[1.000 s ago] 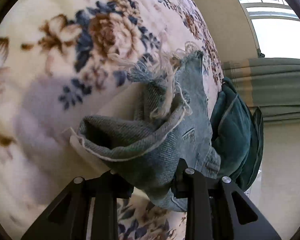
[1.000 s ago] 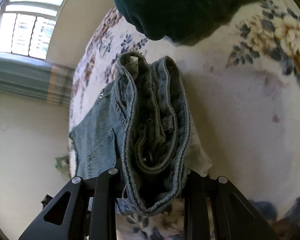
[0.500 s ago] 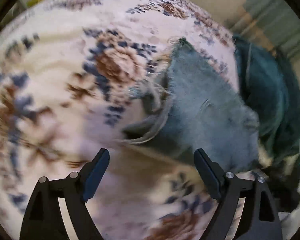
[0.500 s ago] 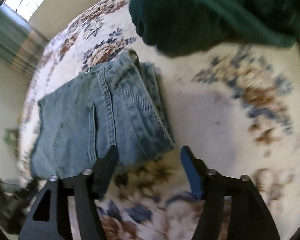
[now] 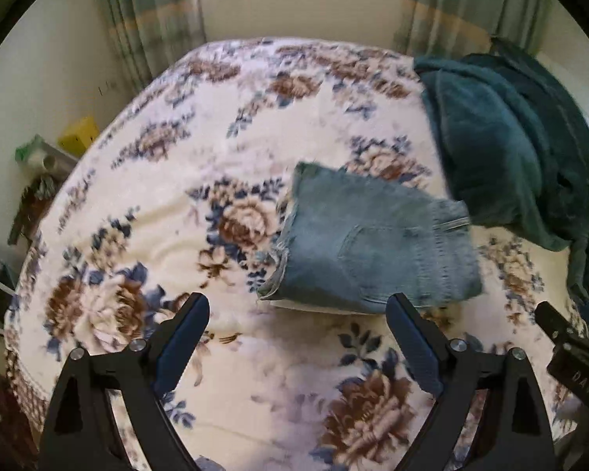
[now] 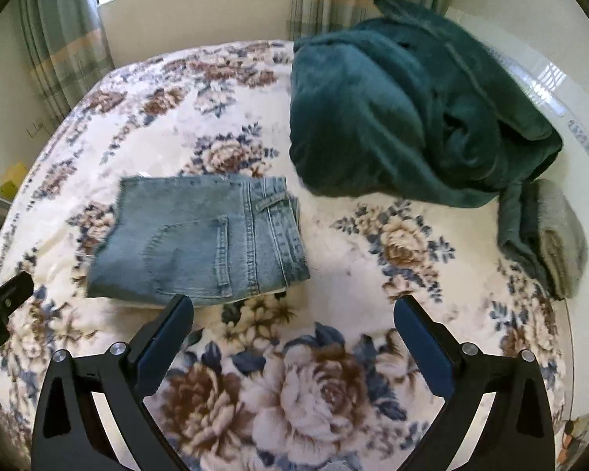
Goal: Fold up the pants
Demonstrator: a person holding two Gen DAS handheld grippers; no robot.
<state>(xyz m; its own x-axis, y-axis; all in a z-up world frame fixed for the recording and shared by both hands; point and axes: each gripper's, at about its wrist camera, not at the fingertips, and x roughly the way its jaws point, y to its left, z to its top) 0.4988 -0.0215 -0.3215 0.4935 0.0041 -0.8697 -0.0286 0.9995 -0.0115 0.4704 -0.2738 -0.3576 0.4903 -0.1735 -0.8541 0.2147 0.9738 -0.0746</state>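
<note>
- One pair of pants (image 6: pixel 200 243) lies on the bed — a light blue denim pair, folded into a small flat bundle.
- Two grippers show. The left gripper (image 5: pixel 298 314) has its two fingers spread wide with nothing between them, and the right gripper (image 6: pixel 292 316) is spread wide and empty too.
- One dark green blanket (image 6: pixel 404 114) sits in a heap near the waist end of the pants, and one small grey folded cloth (image 6: pixel 557 235) lies beside it at the bed's edge.
- One flowery bed cover (image 6: pixel 314 384) is under it all, cream with brown and blue roses. Green curtains (image 5: pixel 153 15) hang behind the bed.
- A second ago both grippers were clamped on bunched-up denim, very close to the bed. Half a second ago they had let go. Now both have pulled back and up, so the whole bed shows.
- The pants now rest flat instead of hanging in folds — one back pocket (image 6: pixel 192 251) faces up, and the waistband with a belt loop (image 6: pixel 271 204) is on the blanket's side.
- The frayed leg edge (image 5: pixel 284 235) is on the other side, and a bit of white lining peeks out under the near edge.
- The pants lie just past the fingertips of both grippers, not touching them.
</note>
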